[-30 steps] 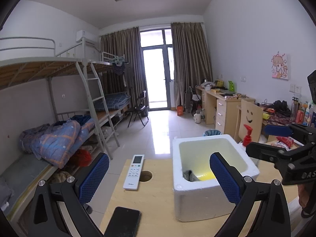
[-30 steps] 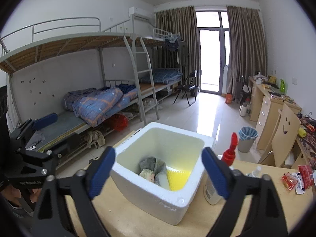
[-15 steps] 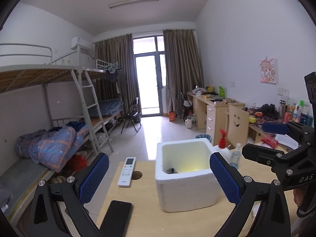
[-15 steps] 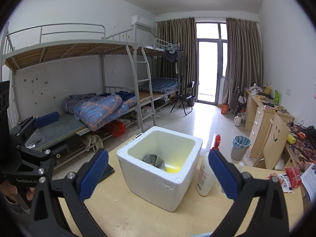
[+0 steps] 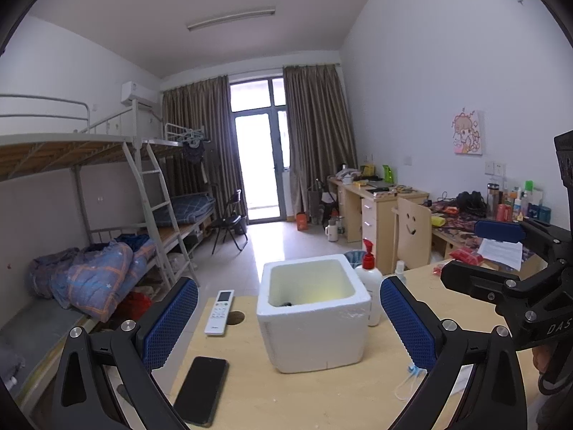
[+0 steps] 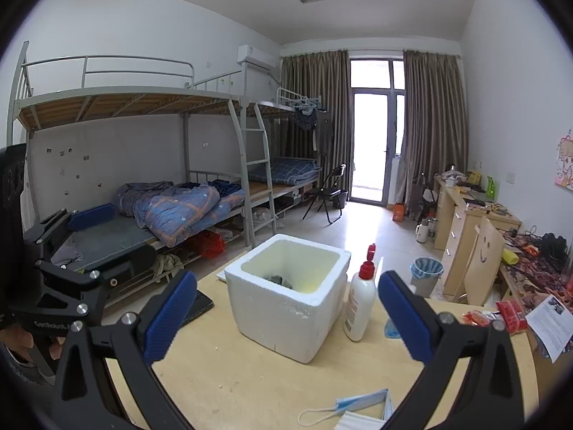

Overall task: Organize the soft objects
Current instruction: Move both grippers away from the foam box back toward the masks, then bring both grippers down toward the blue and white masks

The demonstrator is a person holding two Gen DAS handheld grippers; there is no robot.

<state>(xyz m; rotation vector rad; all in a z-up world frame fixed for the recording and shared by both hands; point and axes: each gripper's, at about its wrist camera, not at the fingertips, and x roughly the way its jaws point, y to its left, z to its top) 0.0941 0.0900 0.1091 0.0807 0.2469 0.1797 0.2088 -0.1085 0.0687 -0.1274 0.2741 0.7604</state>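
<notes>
While both grippers hung back from the white foam box (image 6: 290, 295), nothing was held: the left gripper (image 5: 288, 317) had its jaws spread wide with only air between them, and the right gripper (image 6: 286, 313) likewise stood fully open and empty. Inside the box, a bundle of grey-green cloth (image 6: 279, 280) lay at the bottom against a yellow patch, so at least some of the soft things seemed already put away. What looked left to do was the face mask (image 6: 358, 410) lying flat on the tabletop (image 6: 232, 376) near the front edge, just ahead of the right gripper, with its ear loop trailing to the side; a blue scrap (image 6: 392, 328) beside the lotion bottle (image 6: 359, 304) might be another soft piece, though the right jaw covered most of it and I could not say what it was. From the left wrist view only a dark sliver showed over the box rim, so how much cloth was inside stayed hard to judge. A remote control (image 5: 219, 311) and a phone (image 5: 202, 388) lay on the tabletop to the left of the box, apart from it. The mask's lower edge was cut off by the frame, and the person showed only as fingers (image 6: 21, 340) on the left gripper's handle.
</notes>
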